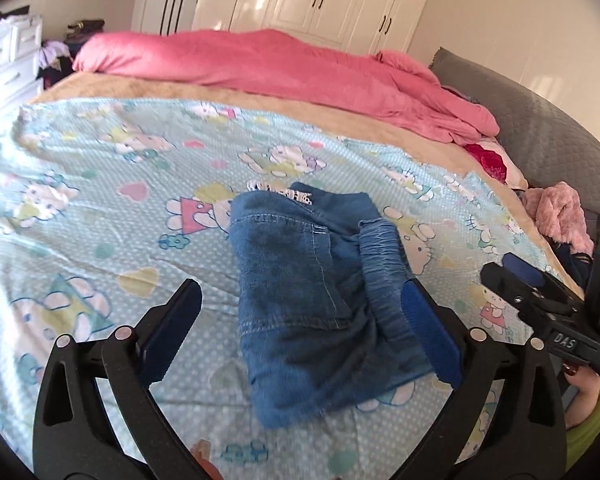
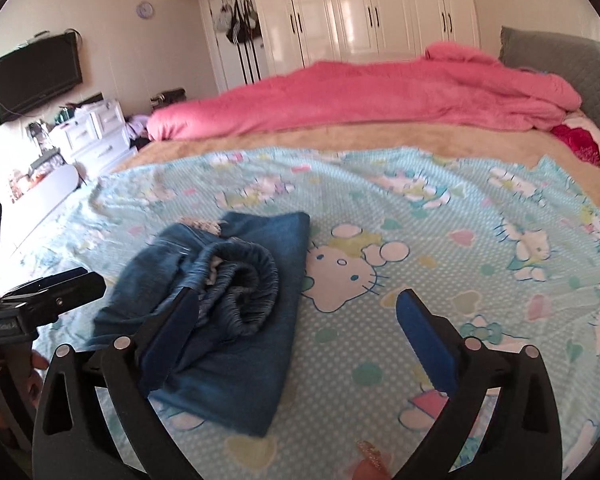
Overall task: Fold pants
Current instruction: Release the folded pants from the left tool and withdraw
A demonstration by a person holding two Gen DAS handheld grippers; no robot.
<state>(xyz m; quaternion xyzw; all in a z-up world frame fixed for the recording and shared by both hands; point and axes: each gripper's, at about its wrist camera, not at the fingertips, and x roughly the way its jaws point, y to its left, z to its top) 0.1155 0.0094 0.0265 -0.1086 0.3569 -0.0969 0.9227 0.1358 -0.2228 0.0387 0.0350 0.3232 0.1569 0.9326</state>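
The blue denim pants (image 1: 304,300) lie folded into a small bundle on the light-blue Hello Kitty sheet (image 1: 100,208). The elastic waistband faces right. My left gripper (image 1: 300,292) is open and empty, its jaws wide on either side of the near end of the bundle. In the right wrist view the pants (image 2: 228,312) sit at lower left, waistband bunched on top. My right gripper (image 2: 296,304) is open and empty, its left finger over the pants' edge. The right gripper also shows in the left wrist view (image 1: 540,292).
A pink duvet (image 1: 284,68) lies bunched along the far side of the bed, with a grey headboard (image 1: 540,128) at right. A pink fluffy garment (image 1: 560,212) lies at the right edge. White drawers (image 2: 96,136) and a wall television (image 2: 36,76) stand at left.
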